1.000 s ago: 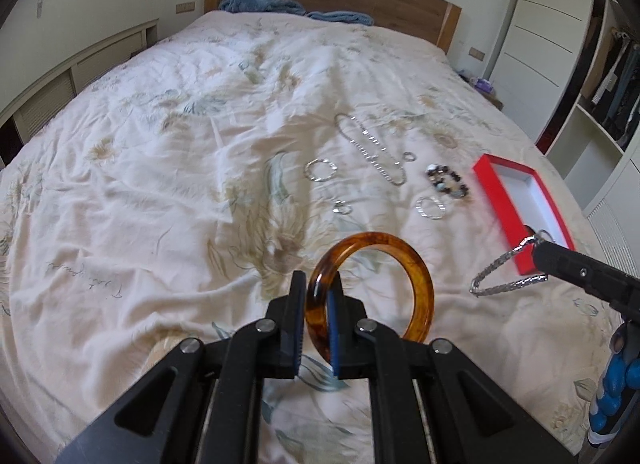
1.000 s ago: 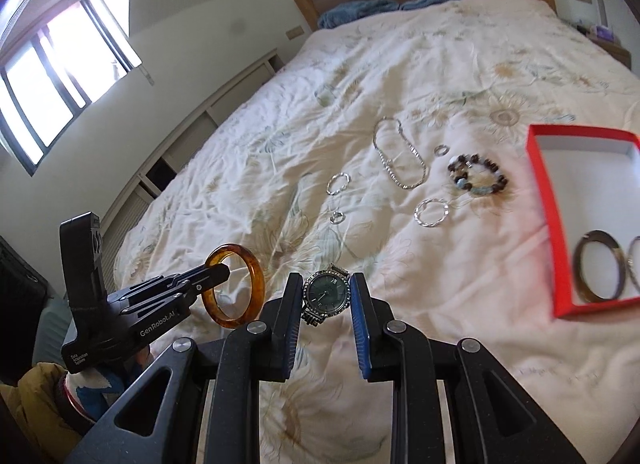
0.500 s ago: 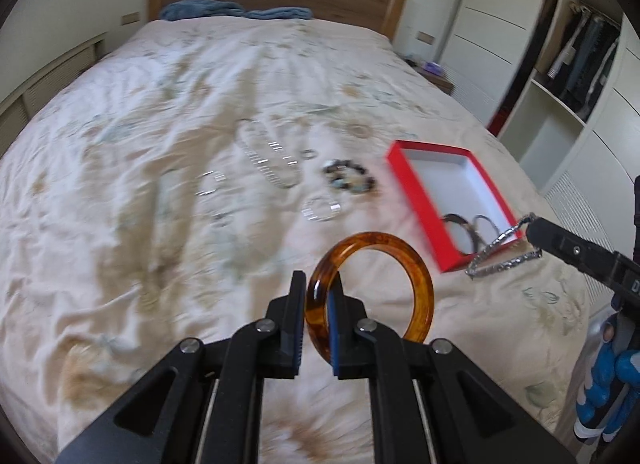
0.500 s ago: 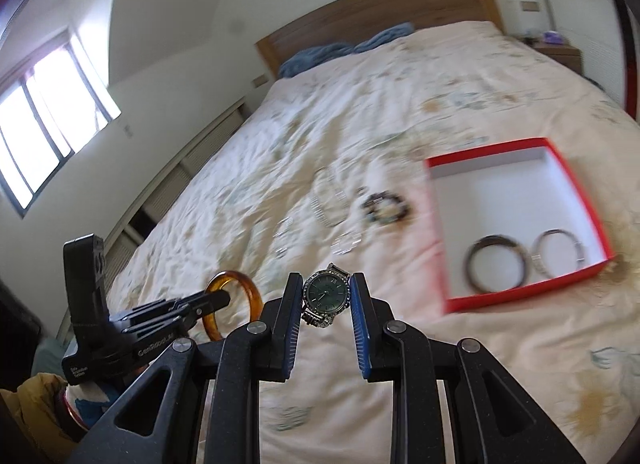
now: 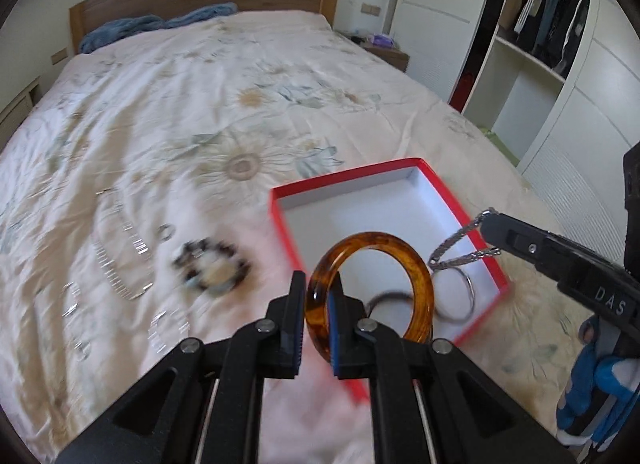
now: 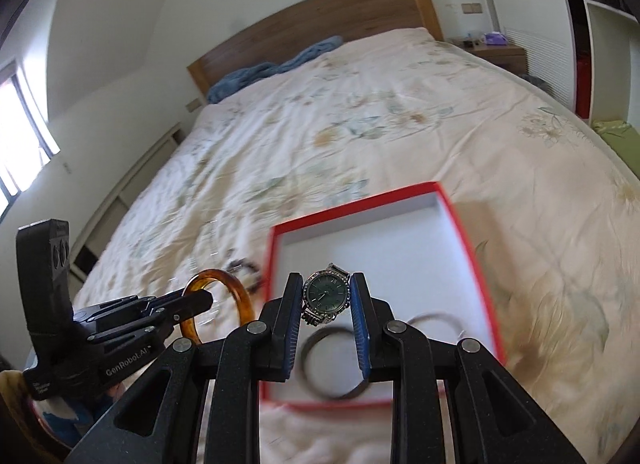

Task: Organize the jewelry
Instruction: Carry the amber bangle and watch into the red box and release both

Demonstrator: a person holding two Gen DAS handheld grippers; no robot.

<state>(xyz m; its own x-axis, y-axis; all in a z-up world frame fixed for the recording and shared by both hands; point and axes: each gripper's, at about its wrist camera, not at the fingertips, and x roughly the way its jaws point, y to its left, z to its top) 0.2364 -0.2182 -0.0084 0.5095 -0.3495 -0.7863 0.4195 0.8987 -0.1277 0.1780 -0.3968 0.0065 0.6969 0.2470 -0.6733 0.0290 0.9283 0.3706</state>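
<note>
**Both hands loaded over the red box**

My left gripper (image 5: 317, 322) has its jaws nearly closed on the near rim of the bangle (image 5: 370, 288); the amber ring stands upright between the pads, its far side in front of the box (image 5: 490, 254); from the right wrist view I see that same bangle (image 6: 218, 302) at the left, just beside the box's left wall (image 6: 274, 256).

My right gripper (image 6: 326, 304) has its jaws part open, clamped on the watch (image 6: 325, 294); the green dial faces me, the pads press on either side of the case, and the metal strap loops out past the tip (image 5: 460, 250) in the left wrist view; the watch hangs over the near part of the box.

The box lies open on the bed (image 5: 200, 112), white inside, red outside; two rings lie at its near end, a dark one (image 6: 334, 360) and a thin silver one (image 6: 438, 322), side by side.

Left of the box, on the cover, sit a bead bracelet (image 5: 212, 266), a chain (image 5: 120, 260) farther left, and a few small silver pieces, too blurred to tell apart.
</note>
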